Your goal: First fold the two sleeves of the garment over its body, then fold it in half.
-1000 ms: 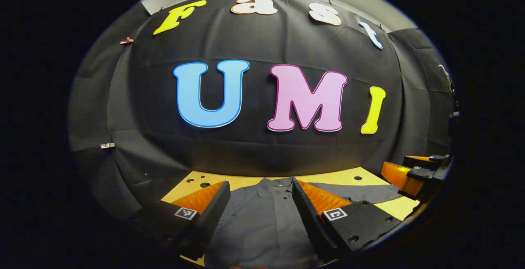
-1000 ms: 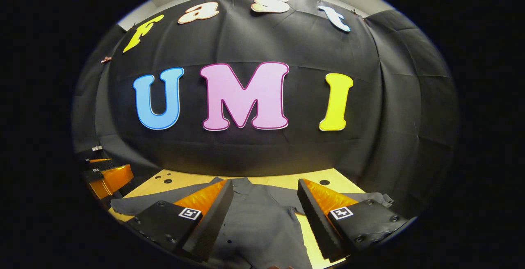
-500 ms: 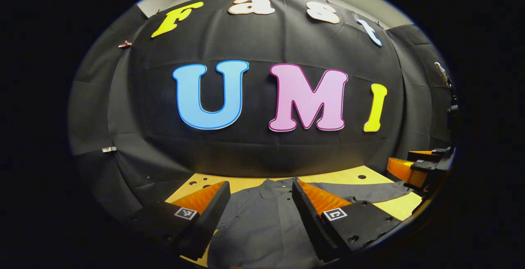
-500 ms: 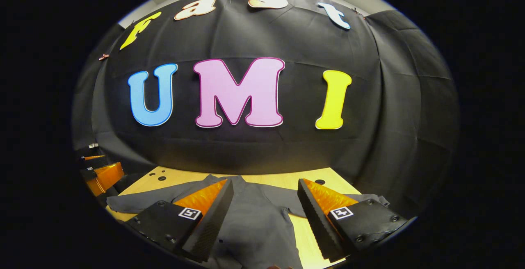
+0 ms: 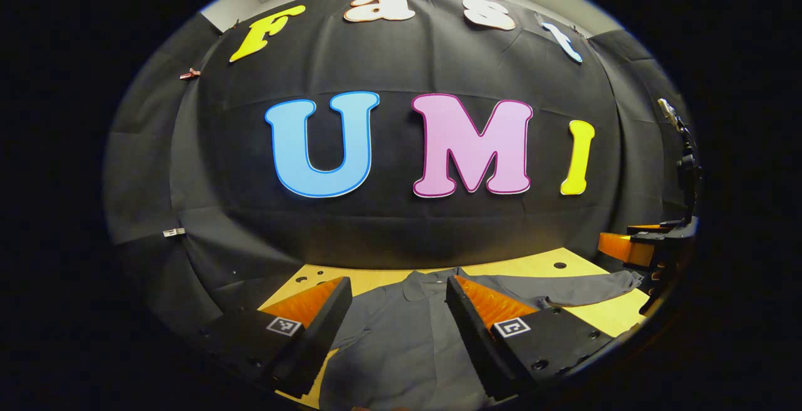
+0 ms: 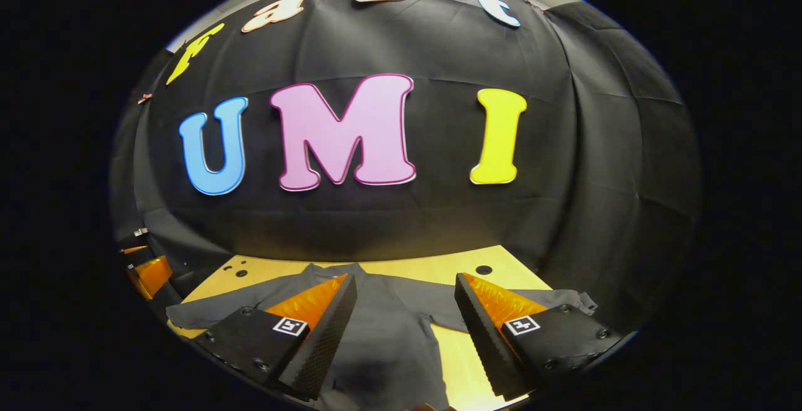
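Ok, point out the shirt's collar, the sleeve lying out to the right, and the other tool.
collar (image 5: 418, 284): left gripper view, on the folded collar flap.
sleeve (image 5: 583, 287): left gripper view, mid-length on the spread sleeve.
right tool (image 5: 639, 249): left gripper view, at the right edge, between its fingertips.

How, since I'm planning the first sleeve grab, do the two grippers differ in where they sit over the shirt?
The left gripper hangs over the shirt's collar and front; the right gripper hangs over its side edge. Between the left gripper's fingers lies mostly cloth; between the right gripper's, a strip of bare table too. Both are open and hold nothing.
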Motion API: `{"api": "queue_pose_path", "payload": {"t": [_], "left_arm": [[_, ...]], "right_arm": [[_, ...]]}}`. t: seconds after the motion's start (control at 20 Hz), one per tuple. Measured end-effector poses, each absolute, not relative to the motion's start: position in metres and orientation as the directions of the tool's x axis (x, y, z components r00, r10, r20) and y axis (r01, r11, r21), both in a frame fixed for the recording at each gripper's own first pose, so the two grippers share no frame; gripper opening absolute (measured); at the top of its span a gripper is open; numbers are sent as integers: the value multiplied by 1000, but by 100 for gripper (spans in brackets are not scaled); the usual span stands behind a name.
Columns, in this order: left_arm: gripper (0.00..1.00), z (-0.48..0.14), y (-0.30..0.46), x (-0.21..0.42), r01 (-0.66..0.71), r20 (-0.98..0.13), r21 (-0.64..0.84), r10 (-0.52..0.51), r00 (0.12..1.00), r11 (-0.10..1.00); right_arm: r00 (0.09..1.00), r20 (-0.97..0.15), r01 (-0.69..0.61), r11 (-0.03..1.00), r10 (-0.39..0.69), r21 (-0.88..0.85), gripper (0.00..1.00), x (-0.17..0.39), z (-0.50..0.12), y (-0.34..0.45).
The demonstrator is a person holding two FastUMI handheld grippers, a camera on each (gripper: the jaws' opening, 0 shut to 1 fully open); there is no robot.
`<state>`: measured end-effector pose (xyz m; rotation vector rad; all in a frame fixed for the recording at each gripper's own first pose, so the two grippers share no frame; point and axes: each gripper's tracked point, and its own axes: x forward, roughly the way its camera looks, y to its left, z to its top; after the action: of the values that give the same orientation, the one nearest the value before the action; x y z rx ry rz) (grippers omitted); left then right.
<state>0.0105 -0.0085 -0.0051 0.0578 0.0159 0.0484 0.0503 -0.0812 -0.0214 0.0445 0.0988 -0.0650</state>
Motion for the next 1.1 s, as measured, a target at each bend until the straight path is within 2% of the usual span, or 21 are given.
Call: {"api": "queue_pose_path", "payload": {"t": [0.6, 1.1], "left_arm": [[96, -34, -43, 16, -95, -78, 48, 99, 992, 994], [96, -57, -61, 26, -113, -126, 71, 122, 985, 991]], "right_arm": [[922, -253, 314, 948, -292, 51, 98, 86, -93, -234], [785, -387, 520, 854, -484, -13, 98, 98, -172, -365]]}}
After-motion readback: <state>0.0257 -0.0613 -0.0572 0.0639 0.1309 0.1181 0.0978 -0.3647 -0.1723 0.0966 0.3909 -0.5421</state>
